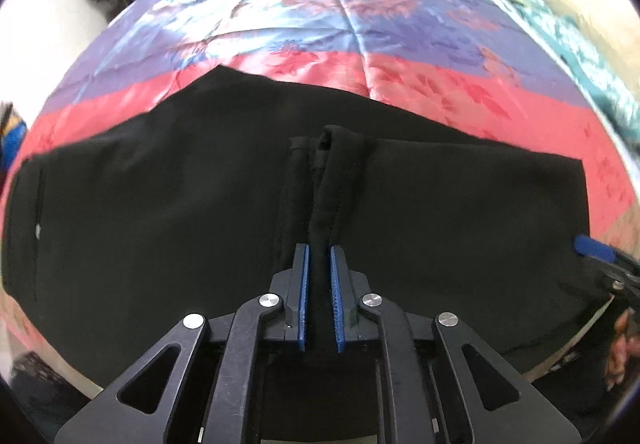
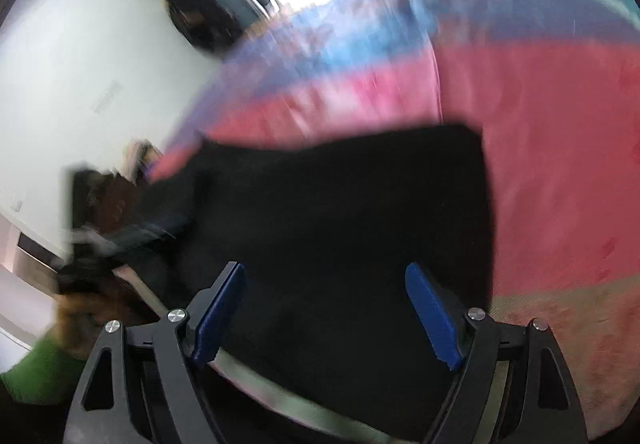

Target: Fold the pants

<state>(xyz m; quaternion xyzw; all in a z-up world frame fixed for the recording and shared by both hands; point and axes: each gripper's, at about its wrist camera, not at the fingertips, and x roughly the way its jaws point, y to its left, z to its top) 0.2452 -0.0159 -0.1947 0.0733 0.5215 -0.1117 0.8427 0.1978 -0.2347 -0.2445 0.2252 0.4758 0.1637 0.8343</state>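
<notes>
Squeezing a raised fold of the black cloth pants (image 1: 160,224), our left gripper (image 1: 319,256) has its blue pads pressed on the cloth. Our right gripper (image 2: 326,276) hangs over the pants with its jaws wide apart and nothing in them; that view is blurry. The pants lie spread along the near edge of the shiny pink, purple and blue bedcover (image 1: 400,44).
</notes>
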